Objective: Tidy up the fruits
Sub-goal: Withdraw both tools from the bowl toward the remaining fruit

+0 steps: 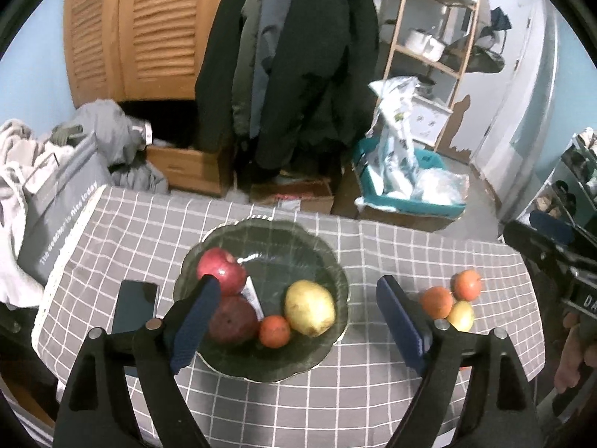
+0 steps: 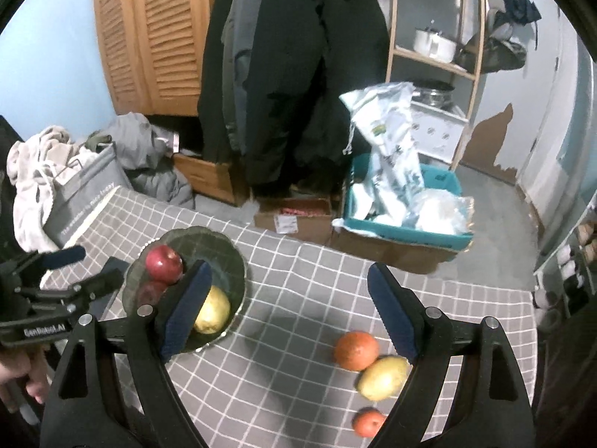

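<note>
A dark green glass plate on the grey checked tablecloth holds two red apples, a yellow pear, a small orange fruit and a small tube. To the right on the cloth lie two orange fruits and a yellow one. My left gripper hangs open above the plate, nothing between its fingers. My right gripper is open above the cloth between the plate and the loose fruits.
A black phone lies left of the plate. A grey bag stands at the table's left edge. Beyond the far edge are cardboard boxes, a teal bin with bags, hanging coats and a wooden shelf.
</note>
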{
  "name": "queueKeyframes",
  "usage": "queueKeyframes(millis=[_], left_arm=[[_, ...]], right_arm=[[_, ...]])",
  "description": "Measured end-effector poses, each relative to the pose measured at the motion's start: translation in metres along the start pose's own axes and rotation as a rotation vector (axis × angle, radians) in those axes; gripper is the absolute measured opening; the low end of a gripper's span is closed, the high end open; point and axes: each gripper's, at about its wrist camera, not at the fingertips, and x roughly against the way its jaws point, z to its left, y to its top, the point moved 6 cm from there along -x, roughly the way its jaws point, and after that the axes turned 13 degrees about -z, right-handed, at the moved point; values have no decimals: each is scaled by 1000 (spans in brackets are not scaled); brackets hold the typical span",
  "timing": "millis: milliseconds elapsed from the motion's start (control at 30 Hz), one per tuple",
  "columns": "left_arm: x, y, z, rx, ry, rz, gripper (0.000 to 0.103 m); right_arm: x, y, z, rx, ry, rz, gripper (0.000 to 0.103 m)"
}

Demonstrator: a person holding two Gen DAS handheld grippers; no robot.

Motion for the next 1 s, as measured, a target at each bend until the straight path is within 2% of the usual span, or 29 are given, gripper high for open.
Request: queueKeyframes(millis=[400, 667, 900, 1000], left_arm=[[27, 20, -41, -45, -64, -73, 90], [32, 28, -68, -85, -85, -104, 97], [27, 25, -88, -117, -102, -91, 97], [23, 25, -97, -131, -104, -86, 101]], right_arm=[[57, 10, -33, -20, -66, -94, 86], [73, 1, -62, -51, -115, -93, 86], [78, -7, -86, -79, -150, -82, 86], [80, -11, -96, -89, -167, -74, 86]])
